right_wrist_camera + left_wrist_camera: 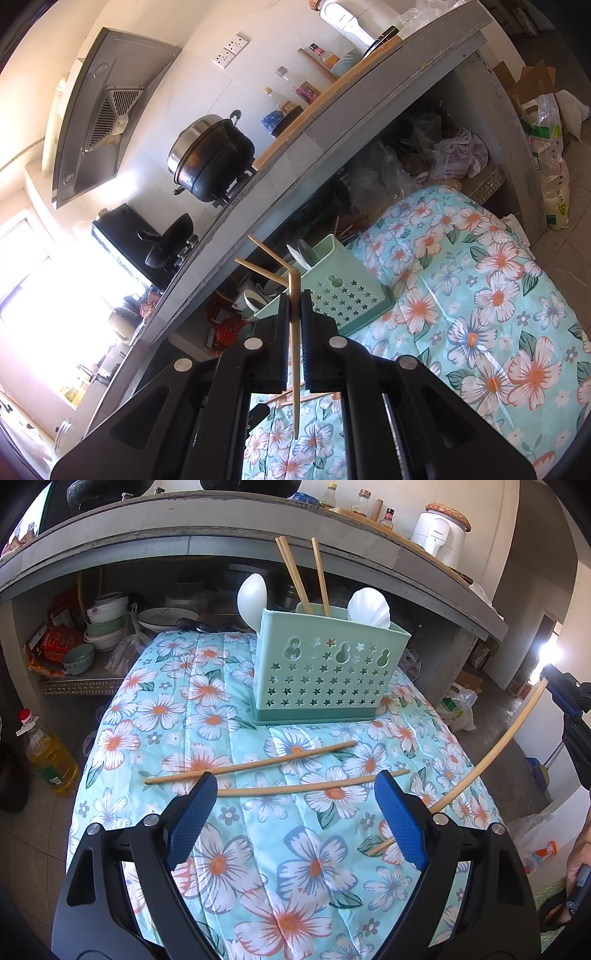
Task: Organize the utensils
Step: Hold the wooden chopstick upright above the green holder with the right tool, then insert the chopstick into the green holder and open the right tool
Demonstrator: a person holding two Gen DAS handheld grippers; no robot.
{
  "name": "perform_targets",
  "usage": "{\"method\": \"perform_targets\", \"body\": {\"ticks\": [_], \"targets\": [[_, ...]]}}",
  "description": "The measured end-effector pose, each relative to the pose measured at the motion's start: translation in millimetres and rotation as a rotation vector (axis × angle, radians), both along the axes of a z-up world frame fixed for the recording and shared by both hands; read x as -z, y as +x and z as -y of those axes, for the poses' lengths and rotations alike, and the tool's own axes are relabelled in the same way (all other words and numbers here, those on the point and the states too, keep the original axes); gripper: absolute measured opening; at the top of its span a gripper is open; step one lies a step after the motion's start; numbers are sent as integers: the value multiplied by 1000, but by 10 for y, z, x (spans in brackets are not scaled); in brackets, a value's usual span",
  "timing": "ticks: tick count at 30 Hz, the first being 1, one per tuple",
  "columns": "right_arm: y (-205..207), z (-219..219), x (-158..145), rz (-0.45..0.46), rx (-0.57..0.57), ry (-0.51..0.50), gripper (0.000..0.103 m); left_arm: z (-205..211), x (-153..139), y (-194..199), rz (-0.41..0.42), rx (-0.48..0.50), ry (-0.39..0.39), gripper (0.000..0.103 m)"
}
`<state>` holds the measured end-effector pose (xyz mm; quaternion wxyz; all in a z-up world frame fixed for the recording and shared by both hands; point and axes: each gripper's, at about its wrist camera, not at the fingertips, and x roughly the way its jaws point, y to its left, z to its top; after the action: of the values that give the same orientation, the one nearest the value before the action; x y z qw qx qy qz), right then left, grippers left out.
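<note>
Three chopsticks [295, 576] and two white spoons [252, 594] already stand in the green star-punched caddy [325, 672] — two chopsticks [251, 766] lie just ahead of the wide-open left gripper [295, 819]. Right gripper [294, 325] clamps a fourth chopstick [295, 354], caddy beyond it. Floral cloth [207, 709] on table; kitchen counter [221, 520] behind.

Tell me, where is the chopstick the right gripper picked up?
It's pinched in the right gripper, held in the air right of the green holder.
</note>
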<state>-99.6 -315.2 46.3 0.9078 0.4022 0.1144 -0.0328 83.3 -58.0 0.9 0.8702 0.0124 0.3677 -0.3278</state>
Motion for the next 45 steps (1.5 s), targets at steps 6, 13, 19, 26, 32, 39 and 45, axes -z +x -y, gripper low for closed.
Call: {"method": "perform_targets", "body": {"ticks": [6,13,19,26,32,39,45], "targets": [[-2,1,-3,0,-1,0,6,-1,-8,-1,0,0,1,83],[-3,2,-2,0,0,1,6,5,-7,0,-1,0,0,83],[-5,12,-46,5,-2,-8,6,5,0,2,-1,0,-2,83],[99,173,-513,91,-30,-65,6,23,-18,18,5,-4,9,83],[479,296,-1216,191,-37,-196,6,-16,-55,45,11,-19,-14,83],[1193,294,-1594,157,16,-361,6,-129,10,155,-8,-44,-30,83],[1749,258,-1409,60,28,-425,6,-232,67,253,-24,-71,-34,83]]}}
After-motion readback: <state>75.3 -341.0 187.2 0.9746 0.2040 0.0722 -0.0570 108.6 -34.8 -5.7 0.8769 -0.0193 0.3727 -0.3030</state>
